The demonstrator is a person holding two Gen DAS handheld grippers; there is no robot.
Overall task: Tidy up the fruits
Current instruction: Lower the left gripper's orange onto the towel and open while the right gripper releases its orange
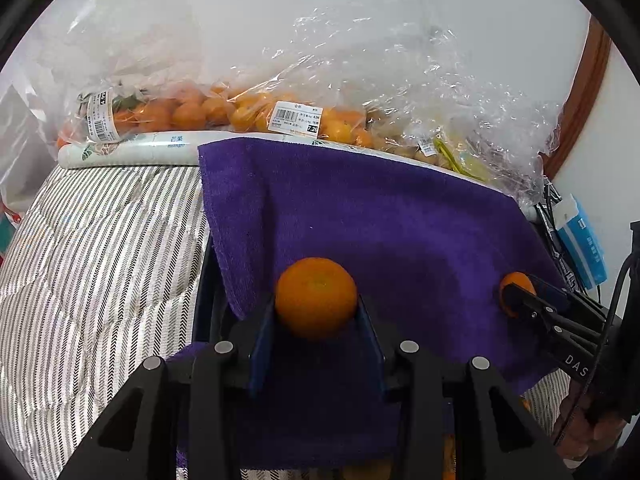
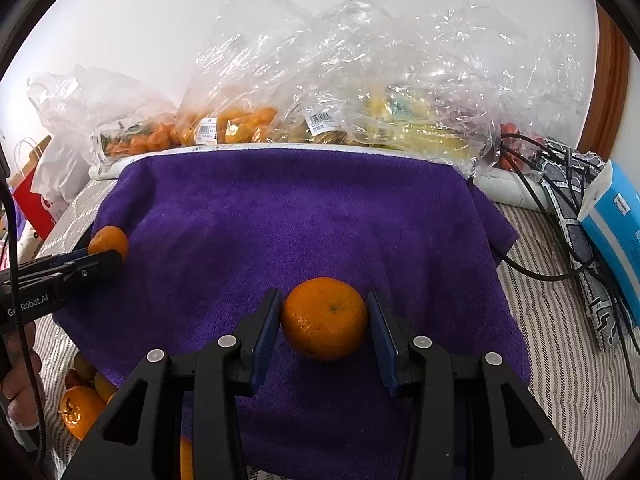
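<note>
Orange tangerine point(image 1: 316, 298) between left jaws

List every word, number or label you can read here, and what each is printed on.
"DAS" – on the right gripper body.
"Robot.AI", its start hidden – on the left gripper body.
"7.26" – on the price sticker of the orange bag.
"mango" under two Chinese characters – on the white box.
Other stickers and the blue carton: too small or blurred to read.
</note>
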